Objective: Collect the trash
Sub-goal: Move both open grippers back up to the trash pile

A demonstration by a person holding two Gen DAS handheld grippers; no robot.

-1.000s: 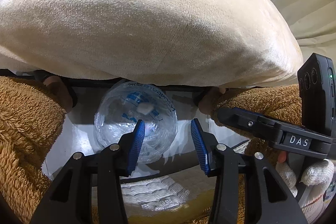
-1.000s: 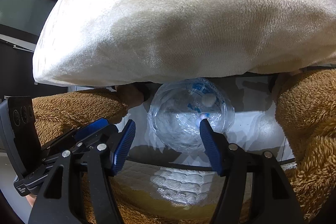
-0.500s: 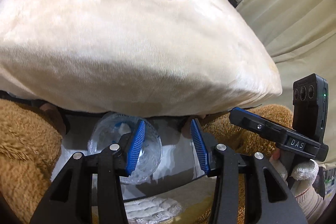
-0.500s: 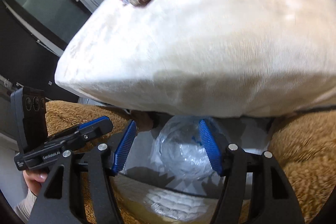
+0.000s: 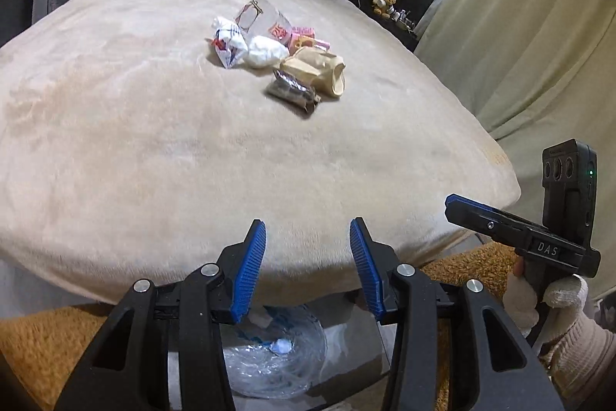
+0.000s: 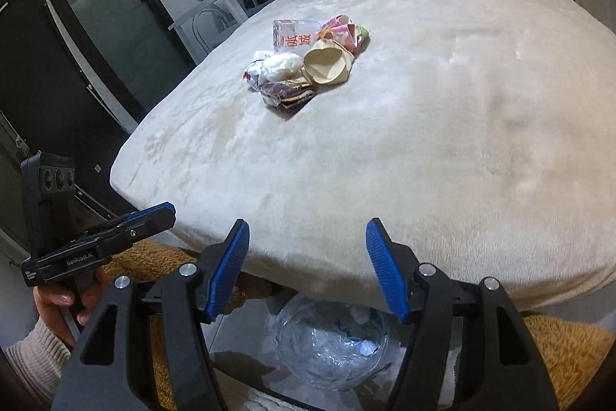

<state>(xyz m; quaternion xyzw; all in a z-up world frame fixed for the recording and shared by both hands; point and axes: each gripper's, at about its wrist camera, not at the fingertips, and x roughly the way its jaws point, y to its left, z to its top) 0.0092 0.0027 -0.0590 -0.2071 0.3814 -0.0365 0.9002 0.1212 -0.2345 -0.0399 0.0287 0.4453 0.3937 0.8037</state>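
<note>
Cream plush now fills both views where a second ago only the overhanging edge of the bed (image 5: 192,149) was seen — both tools have been raised and tipped up from the clear plastic bag (image 6: 331,349) on the floor, so that the top of the bed is brought into sight. The change is read as a turn from the bag toward the next pickup: a small heap of trash (image 5: 277,56) is lying near the middle of the bed, well apart from both tools, with crumpled white wrappers, a tan paper cup (image 6: 327,66) and a dark foil packet (image 5: 294,93) bunched together. The bag is left below the bed's edge, open-mouthed, with a few scraps inside. The left tool (image 5: 308,266) is held partly open with nothing between its blue pads; the right tool (image 6: 308,268) is held somewhat wider, also empty. Both are angled downward over the near edge of the bed, side by side, each gripped by a hand (image 6: 57,299) at its handle.
</note>
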